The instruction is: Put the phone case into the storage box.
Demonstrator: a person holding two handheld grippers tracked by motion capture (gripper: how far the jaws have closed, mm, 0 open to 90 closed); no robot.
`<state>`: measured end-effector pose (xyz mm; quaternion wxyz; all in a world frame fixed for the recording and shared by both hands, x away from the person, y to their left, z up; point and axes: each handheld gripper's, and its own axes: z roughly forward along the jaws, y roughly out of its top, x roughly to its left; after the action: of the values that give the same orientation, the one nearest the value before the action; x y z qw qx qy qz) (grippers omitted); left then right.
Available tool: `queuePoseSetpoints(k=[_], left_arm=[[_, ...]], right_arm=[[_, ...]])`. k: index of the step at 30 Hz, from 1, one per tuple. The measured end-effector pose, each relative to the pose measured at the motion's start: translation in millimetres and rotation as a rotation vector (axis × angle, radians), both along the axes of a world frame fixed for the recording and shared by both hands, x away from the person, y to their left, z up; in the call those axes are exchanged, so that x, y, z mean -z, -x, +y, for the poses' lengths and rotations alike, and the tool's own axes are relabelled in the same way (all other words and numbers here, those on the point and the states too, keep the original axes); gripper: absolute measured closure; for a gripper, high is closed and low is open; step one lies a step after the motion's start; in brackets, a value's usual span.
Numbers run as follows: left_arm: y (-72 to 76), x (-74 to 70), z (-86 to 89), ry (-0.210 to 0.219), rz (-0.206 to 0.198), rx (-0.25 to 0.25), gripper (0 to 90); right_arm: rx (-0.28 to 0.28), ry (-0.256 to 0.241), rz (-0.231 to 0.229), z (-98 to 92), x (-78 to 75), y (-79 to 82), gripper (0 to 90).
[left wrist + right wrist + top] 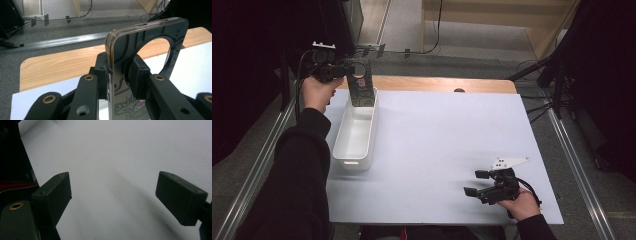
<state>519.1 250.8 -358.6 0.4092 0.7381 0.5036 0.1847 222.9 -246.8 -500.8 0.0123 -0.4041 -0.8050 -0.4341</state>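
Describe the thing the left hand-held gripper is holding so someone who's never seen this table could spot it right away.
Start at the white sheet covering the table, then find the long white bin at its left edge. Over the bin's far end, the left hand-held gripper clamps a phone case upright. It is a dark, flat, rounded-cornered piece with a large round hole near its top.

You're holding a dark case [120, 75] that's showing a glossy black face with a pale swirly doodle print and a bit of pink near its lower end, plus a brownish rim along the top edge. Your left gripper [334, 71] is showing black fingers [140, 75] with brass-coloured rivets. Your right gripper [479, 182] is looking black too, with a pale grey plate on top. The bin [343, 145] is reading plain white. The tabletop [442, 135] is showing pale grey-white, with a light wood strip at the far edge. Your sleeves are black.
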Motion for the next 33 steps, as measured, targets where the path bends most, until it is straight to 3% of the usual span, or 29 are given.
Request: queuePoseSetpoints(k=[4, 8, 33], left_arm=[[-1.3, 4.4, -0.2, -0.004, 0.002, -0.001, 71.0], [-2.4, 9.1, 3.2, 0.021, 0.005, -0.005, 70.9], [-2.5, 36.3, 0.7, -0.007, -0.029, 0.002, 70.8]], right_arm=[[0.000, 0.000, 0.000, -0.2, 0.1, -0.1, 12.2], [-0.001, -0.002, 0.001, -0.1, 0.4, -0.3, 12.2], [-0.001, -0.002, 0.003, 0.9, 1.2, -0.6, 12.2]])
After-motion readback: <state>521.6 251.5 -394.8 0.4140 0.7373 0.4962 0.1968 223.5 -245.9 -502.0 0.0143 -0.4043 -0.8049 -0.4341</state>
